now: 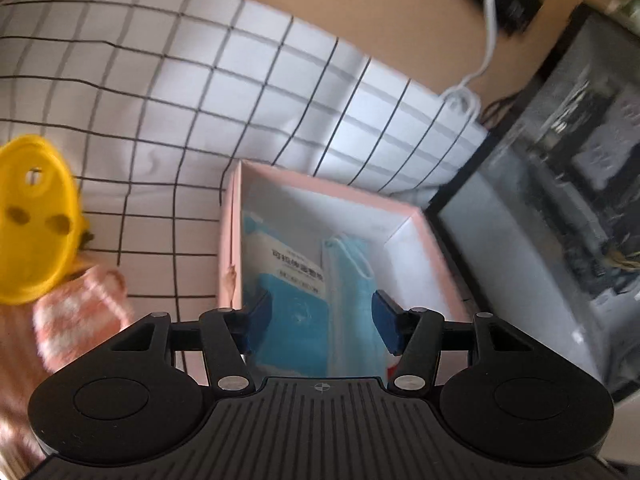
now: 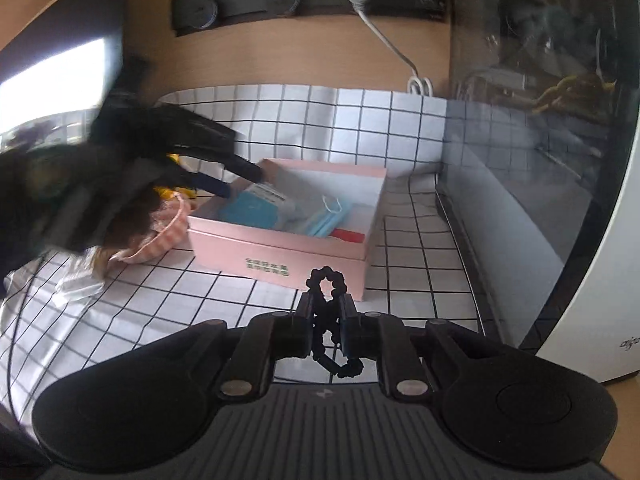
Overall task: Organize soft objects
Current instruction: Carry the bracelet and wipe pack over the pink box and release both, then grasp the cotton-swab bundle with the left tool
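A pink box (image 1: 424, 216) with a white inside holds a blue pack (image 1: 288, 280) and light blue face masks (image 1: 352, 276). My left gripper (image 1: 322, 316) hovers over the box's near end, open, with nothing between its blue pads (image 1: 260, 314). In the right wrist view the same box (image 2: 280, 256) sits ahead, with the blurred left gripper (image 2: 228, 178) above its left end. My right gripper (image 2: 327, 306) is shut on a black beaded hair tie (image 2: 326, 278), held above the checked cloth just short of the box. A red item (image 2: 349, 236) lies at the box's right end.
A doll with brown hair (image 2: 132, 220) and an orange checked dress (image 1: 80, 312) lies left of the box, beside a yellow plastic piece (image 1: 32, 220). A dark-glass appliance (image 2: 560, 140) stands on the right. A power strip (image 2: 312, 0) and white cable (image 2: 392, 48) are on the back wall.
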Motion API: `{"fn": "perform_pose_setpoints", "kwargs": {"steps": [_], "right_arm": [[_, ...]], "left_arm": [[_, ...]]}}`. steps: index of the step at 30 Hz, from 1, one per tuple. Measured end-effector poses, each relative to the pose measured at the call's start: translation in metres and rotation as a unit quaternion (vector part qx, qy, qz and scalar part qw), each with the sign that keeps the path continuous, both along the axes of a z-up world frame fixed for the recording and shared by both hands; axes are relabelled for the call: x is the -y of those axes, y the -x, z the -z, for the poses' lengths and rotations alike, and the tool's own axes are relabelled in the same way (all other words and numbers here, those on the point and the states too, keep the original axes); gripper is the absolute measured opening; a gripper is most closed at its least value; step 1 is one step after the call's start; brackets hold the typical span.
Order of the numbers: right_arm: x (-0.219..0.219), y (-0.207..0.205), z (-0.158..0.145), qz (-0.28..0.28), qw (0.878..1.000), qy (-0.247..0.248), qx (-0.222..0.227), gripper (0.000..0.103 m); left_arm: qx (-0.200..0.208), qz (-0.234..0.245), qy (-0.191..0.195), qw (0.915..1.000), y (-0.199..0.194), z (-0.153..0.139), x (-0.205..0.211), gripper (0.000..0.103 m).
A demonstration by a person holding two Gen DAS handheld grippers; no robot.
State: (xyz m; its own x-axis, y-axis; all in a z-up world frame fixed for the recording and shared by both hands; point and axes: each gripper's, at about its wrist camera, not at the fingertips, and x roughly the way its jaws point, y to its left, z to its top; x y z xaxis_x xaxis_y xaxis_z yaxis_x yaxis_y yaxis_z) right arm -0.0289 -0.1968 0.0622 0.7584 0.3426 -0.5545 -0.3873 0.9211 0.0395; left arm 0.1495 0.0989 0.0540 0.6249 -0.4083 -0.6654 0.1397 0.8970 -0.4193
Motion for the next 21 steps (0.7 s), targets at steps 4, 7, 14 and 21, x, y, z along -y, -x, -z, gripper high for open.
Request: {"fn": "perform_pose_setpoints", "kwargs": {"steps": [4,7,14,21], "right_arm": [[-0.011,-0.029,-0.010,-0.007,1.000,0.001,0.018,0.013],[-0.022,-0.065,-0.026,-0.013,0.999,-0.006,0.042,0.013],[-0.051,-0.150,-0.040,0.004,0.999,0.007,0.045,0.060],[-0.074,-0.104,-0.008,-0.064,0.998,0.026,0.005,0.066]], "left_arm": [[0.056,-0.010,0.032,0.9979,0.052,-0.013,-0.029,0.060],[0.085,-0.023,0.031,0.9957,0.104,-0.017,-0.045,0.060],[0.044,-0.080,-0.030,0.9954,0.189,0.011,-0.075,0.060],[0.039,-0.177,-0.052,0.9820,0.204,0.011,-0.109,0.060]]}}
